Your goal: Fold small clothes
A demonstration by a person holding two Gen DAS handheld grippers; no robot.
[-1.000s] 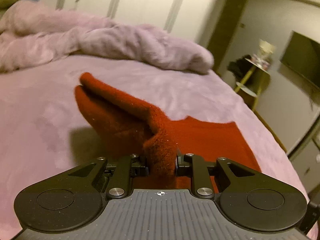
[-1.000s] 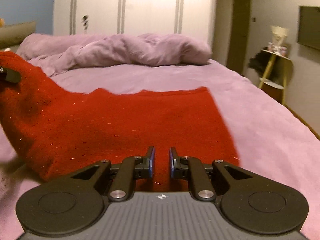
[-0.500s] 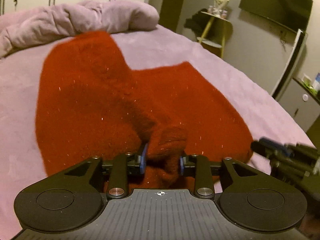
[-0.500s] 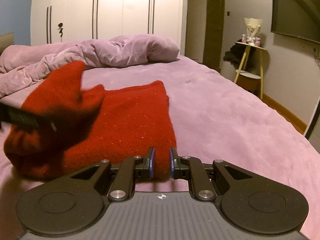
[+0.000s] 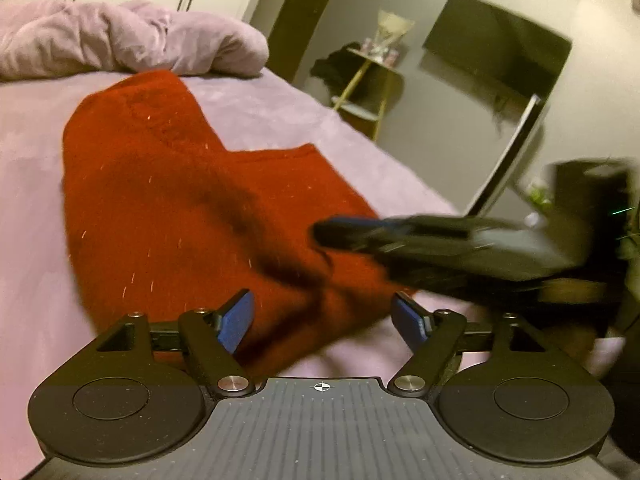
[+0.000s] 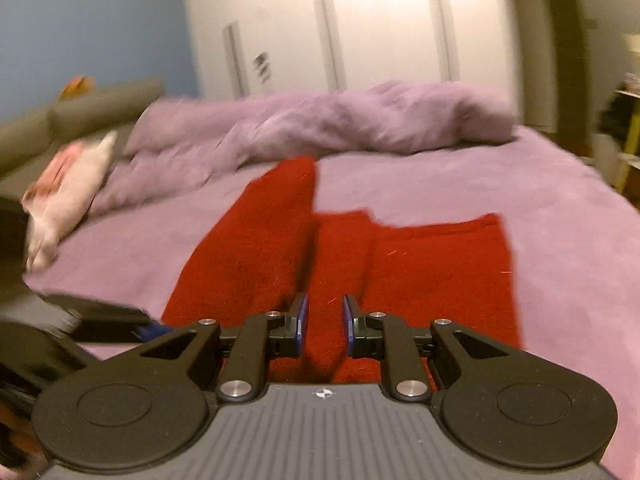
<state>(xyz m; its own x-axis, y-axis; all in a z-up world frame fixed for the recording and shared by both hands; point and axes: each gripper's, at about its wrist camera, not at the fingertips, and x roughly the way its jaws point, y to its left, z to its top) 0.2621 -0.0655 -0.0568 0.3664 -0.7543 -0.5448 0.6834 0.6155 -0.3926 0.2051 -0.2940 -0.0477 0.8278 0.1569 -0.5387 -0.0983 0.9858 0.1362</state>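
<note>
Left tongs point(image 5: 323, 318): spread wide, jaws just opened, nothing grasped; near edge of red garment point(image 5: 168, 200) lying loose between them. Right tongs point(image 6: 323, 326): nearly closed, narrow gap between the pads, nothing pinched; poised over the same garment point(image 6: 360, 264). Garment resting on the bed point(image 6: 540, 216), near its front edge, one side laid over the middle as a raised flap, the other side flat. Judged part-folded: one fold down and released, further folds and squaring up left to do. Beyond it, crumpled purple blanket point(image 6: 340, 124) heaped at the far end; pale cloth item point(image 6: 64, 196) off to the left, too blurred to identify.
</note>
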